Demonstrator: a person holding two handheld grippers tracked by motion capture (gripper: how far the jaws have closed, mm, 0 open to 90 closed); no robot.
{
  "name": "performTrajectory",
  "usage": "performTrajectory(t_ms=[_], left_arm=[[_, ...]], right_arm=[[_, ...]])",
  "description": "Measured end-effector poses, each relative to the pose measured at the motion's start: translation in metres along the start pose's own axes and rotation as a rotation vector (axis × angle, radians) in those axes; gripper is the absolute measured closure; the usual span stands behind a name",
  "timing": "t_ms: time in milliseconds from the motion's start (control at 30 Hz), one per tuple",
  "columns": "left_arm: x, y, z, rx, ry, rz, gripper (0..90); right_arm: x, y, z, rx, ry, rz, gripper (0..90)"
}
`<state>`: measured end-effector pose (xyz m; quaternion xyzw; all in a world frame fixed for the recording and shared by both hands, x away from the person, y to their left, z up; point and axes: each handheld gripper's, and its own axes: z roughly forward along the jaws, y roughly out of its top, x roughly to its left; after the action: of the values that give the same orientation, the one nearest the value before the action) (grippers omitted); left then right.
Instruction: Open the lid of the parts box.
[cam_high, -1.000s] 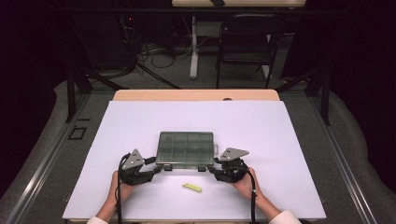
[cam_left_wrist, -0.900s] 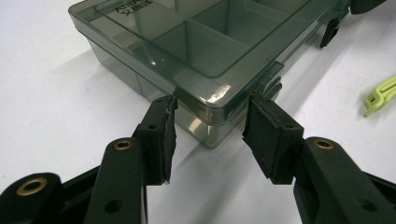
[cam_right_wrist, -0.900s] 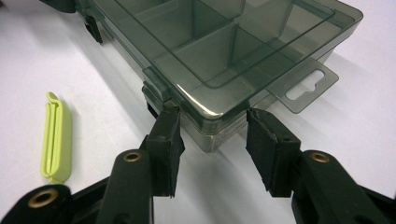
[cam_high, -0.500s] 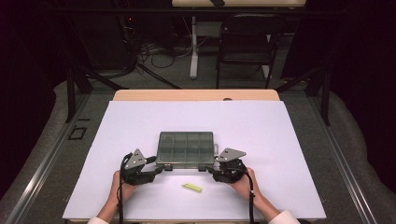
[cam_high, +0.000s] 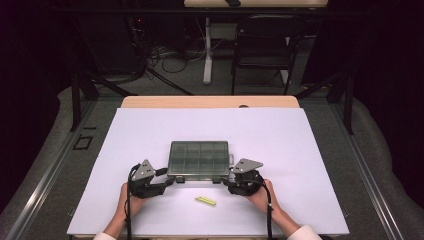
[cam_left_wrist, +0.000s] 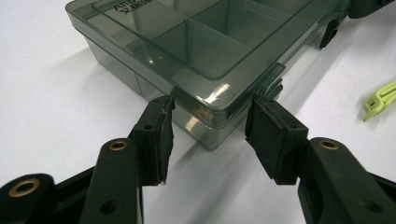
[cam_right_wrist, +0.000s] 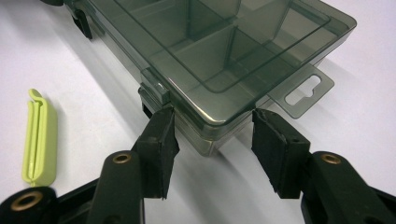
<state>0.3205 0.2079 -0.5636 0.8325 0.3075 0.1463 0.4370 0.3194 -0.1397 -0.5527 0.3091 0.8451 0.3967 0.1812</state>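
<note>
Smoky plastic box (cam_high: 199, 160) corners sit between left gripper (cam_left_wrist: 210, 123); right gripper (cam_right_wrist: 212, 128).

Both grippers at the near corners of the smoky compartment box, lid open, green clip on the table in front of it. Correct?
One thing is off: the lid is shut, not open. In the left gripper view the compartment box has its lid seated flat on the base. The left gripper and right gripper sit at its near corners, and the green clip lies in front.
</note>
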Motion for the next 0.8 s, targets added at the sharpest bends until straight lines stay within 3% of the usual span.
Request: performTrajectory(t_ms=[267, 467, 800], left_arm=[[0.0007, -0.0002, -0.0002, -0.004, -0.005, -0.003, 50.7], [0.0003, -0.0002, 0.0000, -0.004, -0.008, -0.007, 51.4], [0.0011, -0.0001, -0.0002, -0.004, -0.012, -0.008, 51.6]], right_arm=[[-0.0002, -0.0007, 0.0001, -0.001, 0.002, 0.008, 49.8], [-0.0040, -0.0021, -0.0010, -0.016, 0.020, 0.054, 52.7], [-0.0020, -0.0018, -0.0027, -0.013, 0.010, 0.052, 55.8]])
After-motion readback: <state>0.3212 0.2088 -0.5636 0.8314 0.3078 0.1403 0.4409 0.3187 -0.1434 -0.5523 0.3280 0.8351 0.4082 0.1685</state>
